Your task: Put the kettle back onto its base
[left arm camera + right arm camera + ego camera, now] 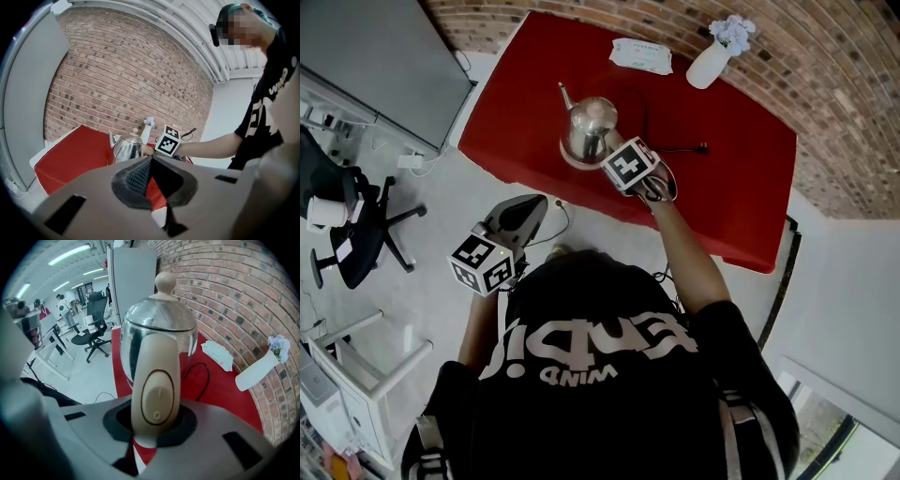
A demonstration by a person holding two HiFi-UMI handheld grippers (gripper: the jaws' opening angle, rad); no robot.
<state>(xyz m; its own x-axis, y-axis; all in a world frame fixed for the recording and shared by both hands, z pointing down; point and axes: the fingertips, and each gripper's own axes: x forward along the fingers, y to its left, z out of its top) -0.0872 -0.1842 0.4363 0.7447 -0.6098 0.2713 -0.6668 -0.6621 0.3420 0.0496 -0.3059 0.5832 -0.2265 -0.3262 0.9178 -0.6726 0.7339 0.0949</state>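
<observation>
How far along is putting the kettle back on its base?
Done: the shiny steel kettle sits over its round base on the red table; whether fully seated, I cannot tell. In hand: the right gripper grips its beige handle. To do: letting go. The left gripper holds nothing.

The person wears a black T-shirt [609, 375] with short sleeves and big white letters. The left gripper [149, 177] and right gripper [153, 427] are grey, each with a black-and-white cube [483, 264].
</observation>
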